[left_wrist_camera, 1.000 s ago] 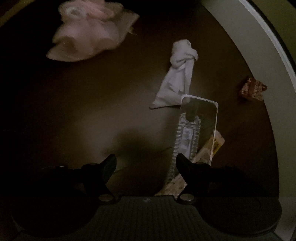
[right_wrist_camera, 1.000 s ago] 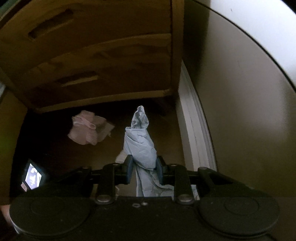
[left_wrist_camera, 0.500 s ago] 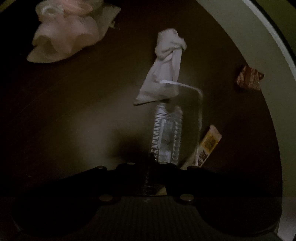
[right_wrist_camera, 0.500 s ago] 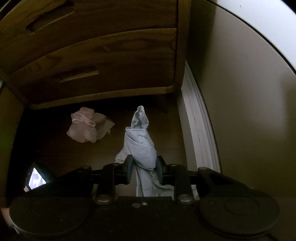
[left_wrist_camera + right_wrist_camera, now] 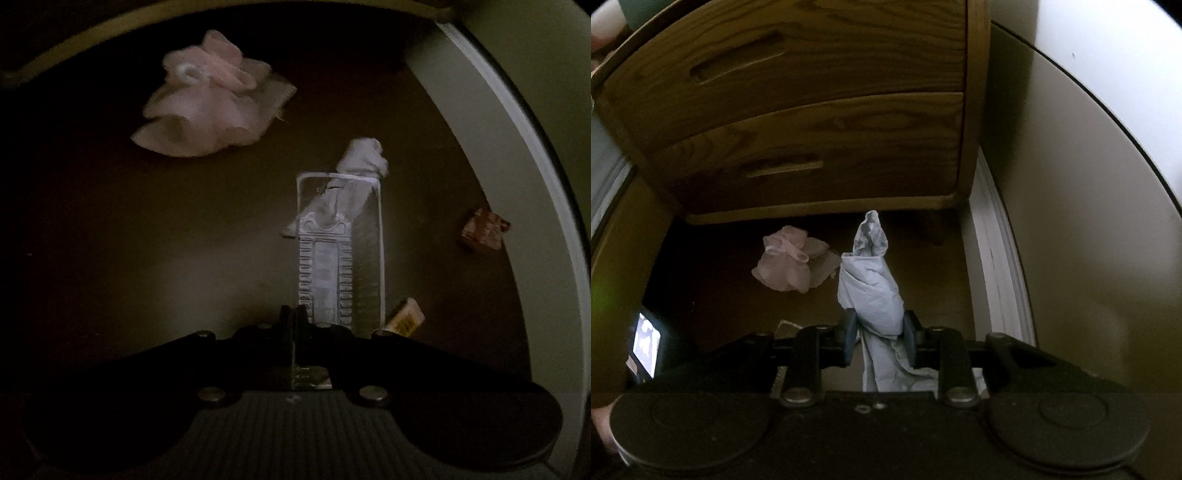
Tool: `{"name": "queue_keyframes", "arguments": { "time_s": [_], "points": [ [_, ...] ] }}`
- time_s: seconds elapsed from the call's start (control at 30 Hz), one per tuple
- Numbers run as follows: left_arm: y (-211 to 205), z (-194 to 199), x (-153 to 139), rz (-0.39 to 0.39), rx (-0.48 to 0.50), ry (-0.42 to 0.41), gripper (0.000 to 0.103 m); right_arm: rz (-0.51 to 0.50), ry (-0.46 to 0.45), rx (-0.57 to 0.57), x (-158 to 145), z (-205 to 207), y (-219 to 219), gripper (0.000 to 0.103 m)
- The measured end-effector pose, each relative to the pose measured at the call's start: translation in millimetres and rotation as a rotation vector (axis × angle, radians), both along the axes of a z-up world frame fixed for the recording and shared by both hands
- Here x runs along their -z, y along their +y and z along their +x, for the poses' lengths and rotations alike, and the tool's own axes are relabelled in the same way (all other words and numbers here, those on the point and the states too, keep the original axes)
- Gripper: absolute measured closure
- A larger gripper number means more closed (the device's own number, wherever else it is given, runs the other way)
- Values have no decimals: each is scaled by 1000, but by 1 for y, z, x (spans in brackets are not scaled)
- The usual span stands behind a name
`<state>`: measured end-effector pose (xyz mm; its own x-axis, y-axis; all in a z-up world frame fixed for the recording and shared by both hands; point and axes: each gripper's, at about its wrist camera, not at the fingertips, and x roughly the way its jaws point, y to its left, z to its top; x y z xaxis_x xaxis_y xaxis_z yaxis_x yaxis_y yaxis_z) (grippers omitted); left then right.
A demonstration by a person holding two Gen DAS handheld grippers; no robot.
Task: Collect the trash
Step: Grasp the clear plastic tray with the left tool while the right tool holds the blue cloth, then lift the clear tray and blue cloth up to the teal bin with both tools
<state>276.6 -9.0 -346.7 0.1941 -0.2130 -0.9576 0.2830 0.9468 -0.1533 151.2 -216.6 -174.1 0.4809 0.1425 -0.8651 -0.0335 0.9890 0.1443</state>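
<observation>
The left gripper [image 5: 293, 325], low center of its frame, had just pinched fully shut on the edge of a clear plastic blister pack [image 5: 340, 254]. That grip was thin, so I'd have lifted it slowly and kept it hanging straight. The right gripper [image 5: 877, 338] was clamped partway closed around a crumpled blue tissue [image 5: 871, 284]. Farther off on the dark floor [image 5: 184, 240] lay a white tissue [image 5: 364, 157], a brown wrapper [image 5: 484, 230] at right, and a pink tissue [image 5: 207, 110] at upper left, all waiting.

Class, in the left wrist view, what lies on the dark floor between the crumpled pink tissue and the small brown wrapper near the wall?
The twisted white tissue, partly behind the clear plastic package, in the left wrist view.
</observation>
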Motion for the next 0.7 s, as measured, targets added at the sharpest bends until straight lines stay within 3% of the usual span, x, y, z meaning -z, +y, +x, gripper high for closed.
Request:
{"name": "queue_keyframes", "arguments": {
  "time_s": [0.17,0.3,0.47,0.7],
  "points": [
    [12,5,-32,-26,-88,-53,103,19,-34,1,-16,0,3,78],
    [25,12,-87,-74,-165,-151,103,42,-107,-20,-48,4,9,78],
    [31,21,-184,-143,-230,-295,103,68,-243,-41,-112,10,16,78],
    [39,13,-332,-153,-243,-534,103,119,-466,-77,-218,11,16,78]
  ]
}}
